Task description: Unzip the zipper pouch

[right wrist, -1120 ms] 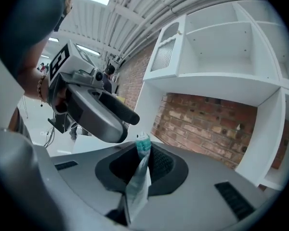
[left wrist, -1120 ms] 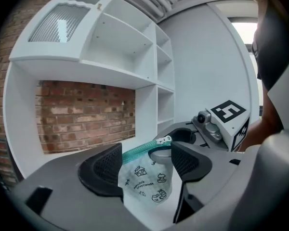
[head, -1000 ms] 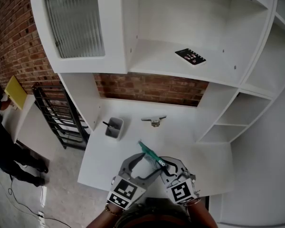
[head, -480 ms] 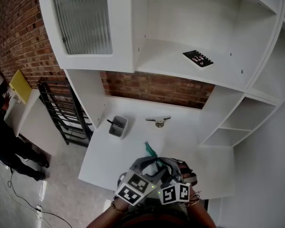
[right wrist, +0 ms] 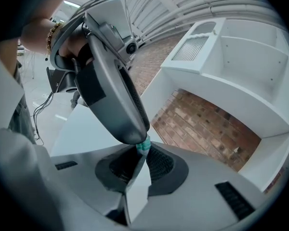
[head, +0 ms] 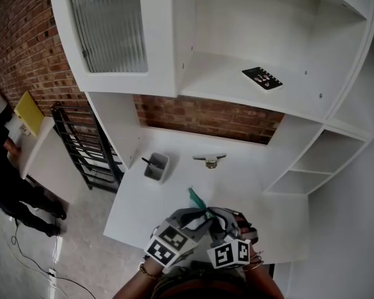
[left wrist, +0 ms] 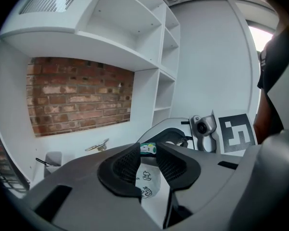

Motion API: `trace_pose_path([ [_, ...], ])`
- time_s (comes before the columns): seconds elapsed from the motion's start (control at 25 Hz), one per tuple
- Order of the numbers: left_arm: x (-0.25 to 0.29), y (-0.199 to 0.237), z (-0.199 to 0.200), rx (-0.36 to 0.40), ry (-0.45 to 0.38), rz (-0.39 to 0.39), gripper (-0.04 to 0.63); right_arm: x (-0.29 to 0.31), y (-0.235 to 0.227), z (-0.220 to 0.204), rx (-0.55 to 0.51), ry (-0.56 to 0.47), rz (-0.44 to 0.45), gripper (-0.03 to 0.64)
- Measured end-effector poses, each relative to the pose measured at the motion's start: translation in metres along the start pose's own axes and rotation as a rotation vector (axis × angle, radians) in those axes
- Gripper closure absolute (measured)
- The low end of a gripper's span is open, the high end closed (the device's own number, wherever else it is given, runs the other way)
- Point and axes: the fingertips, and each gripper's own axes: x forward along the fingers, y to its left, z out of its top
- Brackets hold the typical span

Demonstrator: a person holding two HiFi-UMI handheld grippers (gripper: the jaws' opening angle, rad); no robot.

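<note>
Pouch (right wrist: 136, 184) looks light and floppy, so my right tongs (right wrist: 143, 154) pinch its thin edge while my left tongs (left wrist: 148, 155) have just been closing onto the green zip end (left wrist: 147, 148).

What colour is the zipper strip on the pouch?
Teal green zipper strip, against the white pouch with small dark drawings. It shows best in the head view.

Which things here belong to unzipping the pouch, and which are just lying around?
In the job: zipper pouch; left gripper, its jaws just closing on the pouch; right gripper, shut on it.
Lying about: grey cup; metal piece; black card on shelf.
</note>
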Motion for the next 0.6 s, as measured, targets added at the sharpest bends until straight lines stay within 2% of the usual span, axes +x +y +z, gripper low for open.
trace_pose_path([
  [0.2,-0.003,0.003,-0.003,-0.056,-0.010,-0.048,0.515,0.002,0.001,-0.002,-0.001,0.006,0.012,0.581],
  [0.32,-0.006,0.009,-0.005,-0.058,-0.018,-0.035,0.581,0.002,-0.002,-0.005,0.009,0.006,0.014,0.581],
  [0.6,-0.005,0.012,-0.005,-0.130,-0.045,-0.042,0.581,0.004,0.000,-0.006,-0.012,0.004,0.041,0.581],
])
